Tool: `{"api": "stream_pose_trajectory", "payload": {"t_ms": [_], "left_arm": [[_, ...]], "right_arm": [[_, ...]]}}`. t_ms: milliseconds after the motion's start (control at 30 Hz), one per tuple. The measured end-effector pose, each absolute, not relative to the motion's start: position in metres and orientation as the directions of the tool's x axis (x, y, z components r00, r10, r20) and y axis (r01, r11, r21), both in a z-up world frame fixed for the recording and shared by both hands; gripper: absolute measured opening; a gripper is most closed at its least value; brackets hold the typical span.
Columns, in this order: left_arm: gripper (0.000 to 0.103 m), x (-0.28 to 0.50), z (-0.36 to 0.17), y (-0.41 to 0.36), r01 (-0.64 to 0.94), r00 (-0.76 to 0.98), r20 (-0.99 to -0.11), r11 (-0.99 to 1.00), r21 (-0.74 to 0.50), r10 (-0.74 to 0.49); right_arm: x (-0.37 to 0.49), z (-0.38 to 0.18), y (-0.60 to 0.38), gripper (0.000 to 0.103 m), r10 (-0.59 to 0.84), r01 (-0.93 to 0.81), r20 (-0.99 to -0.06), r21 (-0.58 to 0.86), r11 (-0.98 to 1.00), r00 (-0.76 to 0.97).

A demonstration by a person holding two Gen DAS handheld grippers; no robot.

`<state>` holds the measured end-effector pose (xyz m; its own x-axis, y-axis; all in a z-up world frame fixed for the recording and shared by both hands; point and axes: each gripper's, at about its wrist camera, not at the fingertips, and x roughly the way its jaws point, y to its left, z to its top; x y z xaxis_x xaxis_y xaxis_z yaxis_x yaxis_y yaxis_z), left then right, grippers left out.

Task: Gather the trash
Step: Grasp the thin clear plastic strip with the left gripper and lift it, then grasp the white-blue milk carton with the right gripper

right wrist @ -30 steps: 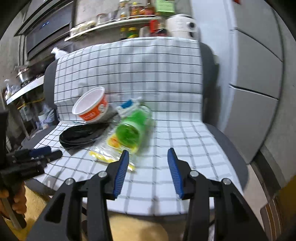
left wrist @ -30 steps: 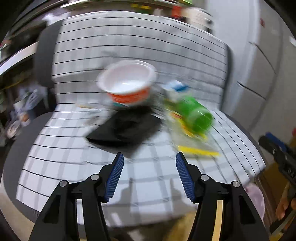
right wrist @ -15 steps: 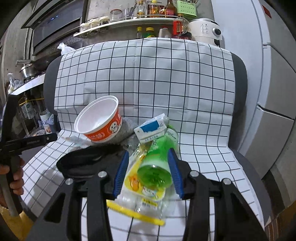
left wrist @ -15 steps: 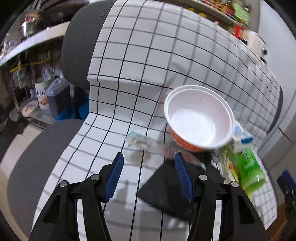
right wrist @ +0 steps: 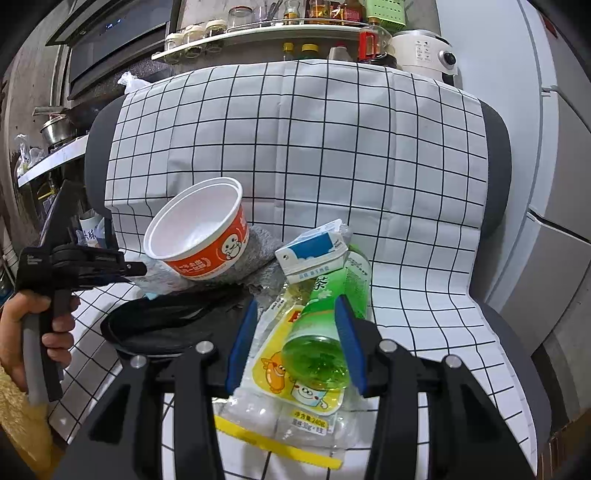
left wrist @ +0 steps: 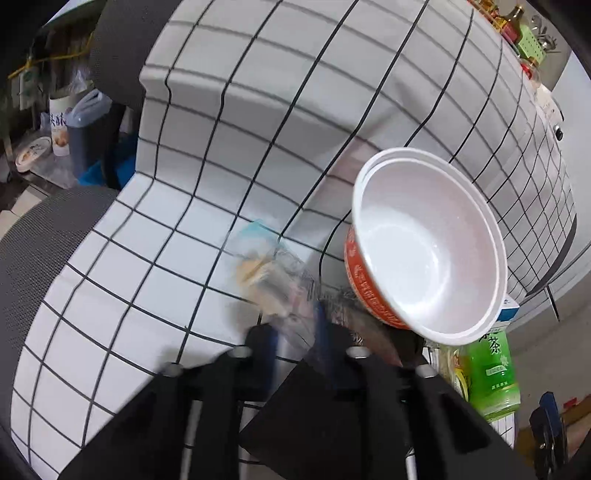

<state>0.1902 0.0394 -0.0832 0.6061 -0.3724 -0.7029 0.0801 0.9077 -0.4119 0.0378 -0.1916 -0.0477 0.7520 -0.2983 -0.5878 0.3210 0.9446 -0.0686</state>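
Trash lies on a chair draped with a checked cloth (right wrist: 317,147). An orange-and-white noodle cup (right wrist: 199,232) lies tilted on a grey rag; it also shows in the left wrist view (left wrist: 424,254). A clear plastic wrapper (left wrist: 273,284) lies beside the cup, and my left gripper (left wrist: 293,338) is closed around its near end, blurred. My right gripper (right wrist: 295,343) is open, its fingers either side of a green tea bottle (right wrist: 325,332) lying on a yellow snack bag (right wrist: 280,398). A blue-and-white milk carton (right wrist: 314,254) rests behind the bottle.
A black tray or lid (right wrist: 166,325) lies on the seat left of the bottle. Kitchen shelves with jars (right wrist: 258,22) stand behind the chair. A grey fridge (right wrist: 561,203) is at the right. Containers (left wrist: 74,122) sit on the floor at left.
My left gripper moved in on the clear wrapper and closed on it. My right gripper advanced until its fingers flank the green bottle.
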Motion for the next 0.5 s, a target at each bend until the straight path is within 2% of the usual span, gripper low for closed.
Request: {"api": "stream_pose_trajectory", "payload": {"t_ms": [33,67,333,400,500], "left_arm": [[0.005,0.183,-0.076,0.042,0.089,0.629,-0.682,0.906,-0.413,-0.372],[0.003,0.175,-0.069,0.045,0.094,0.657,-0.661,0.909,-0.406,-0.363],[0.001,0.106,-0.016,0.076,0.161,0.765,-0.542,0.918,-0.364,-0.349],[0.001,0.092,-0.011,0.081,0.171,0.775,-0.528,0.92,-0.352,-0.347],[0.001,0.074,-0.01,0.082,0.18,0.788,-0.513,0.925,-0.336,-0.34]], "right_arm": [[0.037,-0.047,-0.19,0.043,-0.3,0.319,-0.586,-0.073,0.945,0.753],[0.035,-0.044,-0.187,0.043,-0.302,0.316,-0.581,-0.081,0.945,0.755],[0.026,-0.033,-0.175,0.043,-0.311,0.316,-0.565,-0.092,0.944,0.765],[0.026,-0.032,-0.174,0.054,-0.314,0.321,-0.564,-0.091,0.943,0.764],[0.028,-0.03,-0.176,0.055,-0.322,0.334,-0.561,-0.086,0.939,0.762]]}}
